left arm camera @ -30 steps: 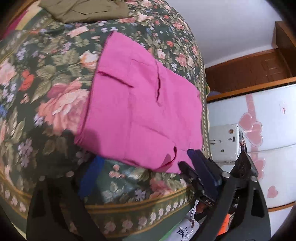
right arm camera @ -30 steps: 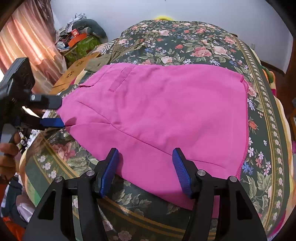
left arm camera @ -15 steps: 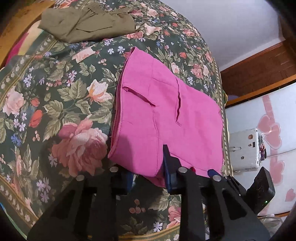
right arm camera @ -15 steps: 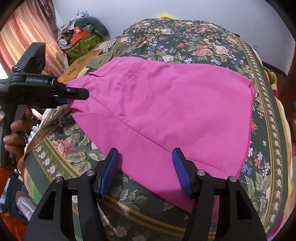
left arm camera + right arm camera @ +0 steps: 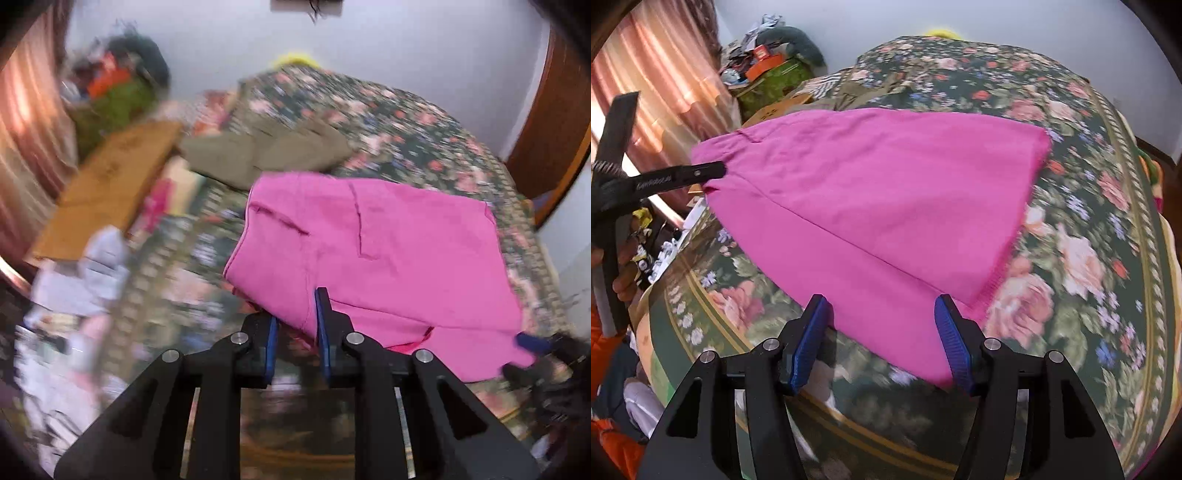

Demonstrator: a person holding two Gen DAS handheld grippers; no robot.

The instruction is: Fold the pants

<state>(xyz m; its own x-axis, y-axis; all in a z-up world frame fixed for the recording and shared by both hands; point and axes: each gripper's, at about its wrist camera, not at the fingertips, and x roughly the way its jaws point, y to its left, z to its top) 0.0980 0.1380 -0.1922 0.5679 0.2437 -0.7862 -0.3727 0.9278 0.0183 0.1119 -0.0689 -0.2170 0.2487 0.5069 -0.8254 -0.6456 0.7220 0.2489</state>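
Pink pants spread flat on the floral bed, folded into a broad wedge. In the right wrist view, long axis running from the near hem by the right claw up and left toward the waistband end, a straight seam following that diagonal. Waistband corner pointing left, lifted slightly off the bedspread. In the left wrist view, pocket slit and belt loop visible near the far side of the pants.

Left claw just been closing, pinching the pants' edge, a fold of pink cloth between the blue pads. Seen from the right wrist view as well, gripping the left corner, with white lettering on its finger reading roughly "GenRobot.AI".

Right claw spread wide, pads either side of the near hem, not pressing on the cloth.

Olive garment lying farther back on the bed, apart from the pants.
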